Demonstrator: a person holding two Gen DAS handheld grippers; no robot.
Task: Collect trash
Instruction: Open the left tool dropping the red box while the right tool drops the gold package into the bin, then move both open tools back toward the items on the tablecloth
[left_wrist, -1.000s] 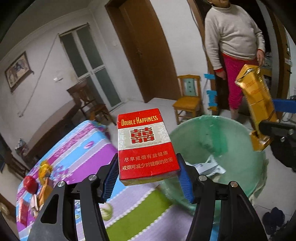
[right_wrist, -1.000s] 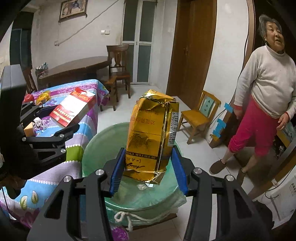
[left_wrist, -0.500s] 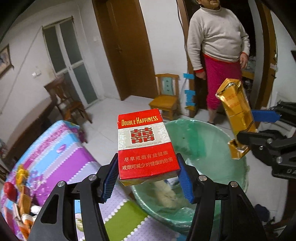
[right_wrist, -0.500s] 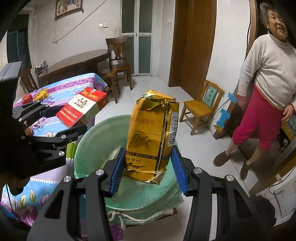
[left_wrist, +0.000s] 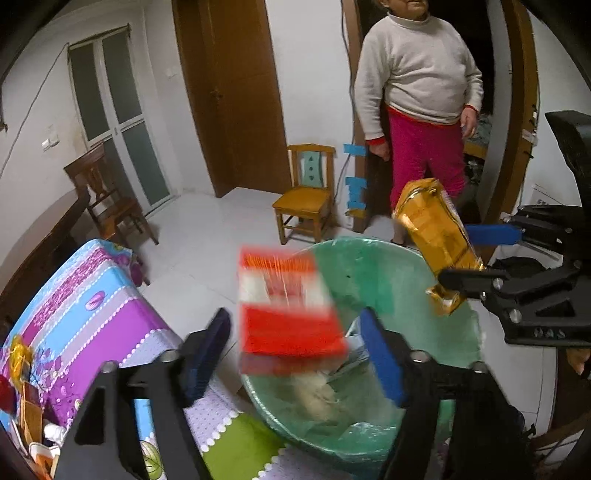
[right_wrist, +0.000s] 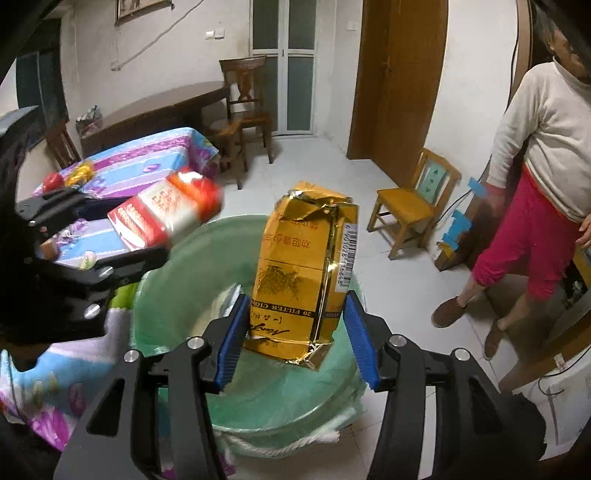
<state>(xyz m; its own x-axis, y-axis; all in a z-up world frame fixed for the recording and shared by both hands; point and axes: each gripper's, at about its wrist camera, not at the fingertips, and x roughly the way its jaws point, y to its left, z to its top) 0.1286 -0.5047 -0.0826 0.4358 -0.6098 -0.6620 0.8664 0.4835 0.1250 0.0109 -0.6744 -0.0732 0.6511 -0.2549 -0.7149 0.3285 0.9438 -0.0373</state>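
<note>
Two grippers hang over one green-lined trash bin, the landmark here. The tabletop under its striped purple-and-blue cloth stands just beside the bin, on the left in both views. A person in a pale sweater stands on the floor beyond the bin, past a small wooden chair. The left gripper has just been opening; its blue pads stand spread and clear of the red cigarette carton, which is motion-blurred above the bin's near rim. The right gripper has also just been opening: gaps show on both sides of the gold cigarette carton, upright between the pads, over the bin's mouth.
</note>
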